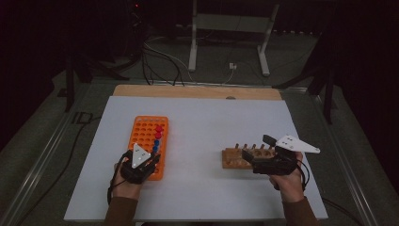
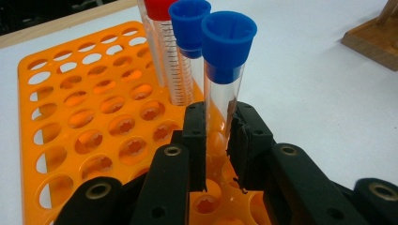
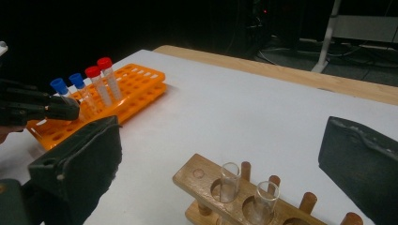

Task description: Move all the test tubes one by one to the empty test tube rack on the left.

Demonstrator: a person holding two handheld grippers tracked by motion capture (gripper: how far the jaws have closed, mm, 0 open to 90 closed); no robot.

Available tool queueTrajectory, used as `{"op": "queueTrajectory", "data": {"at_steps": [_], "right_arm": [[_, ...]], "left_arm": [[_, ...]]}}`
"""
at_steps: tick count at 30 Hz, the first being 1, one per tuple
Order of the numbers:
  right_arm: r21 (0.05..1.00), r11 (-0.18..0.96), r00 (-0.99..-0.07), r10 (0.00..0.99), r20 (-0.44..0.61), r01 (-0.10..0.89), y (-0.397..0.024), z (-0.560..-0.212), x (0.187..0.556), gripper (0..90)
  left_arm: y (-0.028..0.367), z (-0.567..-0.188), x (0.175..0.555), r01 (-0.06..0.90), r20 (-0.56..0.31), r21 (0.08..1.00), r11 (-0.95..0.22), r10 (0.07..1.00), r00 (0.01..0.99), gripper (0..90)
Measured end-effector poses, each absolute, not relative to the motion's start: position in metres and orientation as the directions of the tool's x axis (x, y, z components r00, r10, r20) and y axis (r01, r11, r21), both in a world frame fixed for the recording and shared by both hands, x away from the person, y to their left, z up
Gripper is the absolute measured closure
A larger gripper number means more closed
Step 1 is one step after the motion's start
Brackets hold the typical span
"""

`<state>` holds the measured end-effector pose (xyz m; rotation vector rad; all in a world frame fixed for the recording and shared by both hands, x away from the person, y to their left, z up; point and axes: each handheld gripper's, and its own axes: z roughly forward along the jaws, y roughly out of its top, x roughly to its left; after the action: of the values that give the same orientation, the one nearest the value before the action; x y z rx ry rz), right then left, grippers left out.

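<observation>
surface: white table (image 1: 202,188) | on it: orange rack (image 1: 141,129), wooden rack (image 1: 231,159)

Standing upright in orange rack (image 2: 84,122), clear blue-capped tube (image 2: 224,79); sitting at rack's 5 o'clock corner, nearest of four.

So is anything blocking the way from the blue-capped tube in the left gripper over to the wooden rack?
Nothing visible does. The left gripper is shut on the blue-capped tube, and bare white table lies between it and the wooden rack.
</observation>
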<state>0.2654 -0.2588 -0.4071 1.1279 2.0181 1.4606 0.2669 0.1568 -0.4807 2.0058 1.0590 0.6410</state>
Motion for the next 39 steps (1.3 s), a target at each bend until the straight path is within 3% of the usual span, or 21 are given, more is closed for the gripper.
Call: {"op": "queueTrajectory", "data": {"at_steps": [13, 27, 35, 39], "right_arm": [[0.92, 0.128, -0.597, 0.791, 0.131, 0.371, -0.258, -0.407, 0.265, 0.0], [0.92, 0.126, -0.593, 0.794, 0.131, 0.371, -0.261, -0.409, 0.267, 0.0], [0.916, 0.132, -0.579, 0.806, 0.123, 0.378, -0.262, -0.412, 0.268, 0.0], [0.913, 0.133, -0.568, 0.814, 0.121, 0.385, -0.265, -0.415, 0.27, 0.0]], "left_arm": [[0.156, -0.486, 0.268, 0.501, 0.054, 0.789, -0.355, 0.852, 0.52, 76.3], [0.161, -0.474, 0.261, 0.475, -0.055, 0.847, -0.237, 0.851, 0.522, 33.7], [0.16, -0.463, 0.26, 0.428, -0.082, 0.884, -0.189, 0.838, 0.539, 2.2], [0.157, -0.457, 0.261, 0.411, -0.081, 0.894, -0.178, 0.838, 0.539, 0.3]]}}
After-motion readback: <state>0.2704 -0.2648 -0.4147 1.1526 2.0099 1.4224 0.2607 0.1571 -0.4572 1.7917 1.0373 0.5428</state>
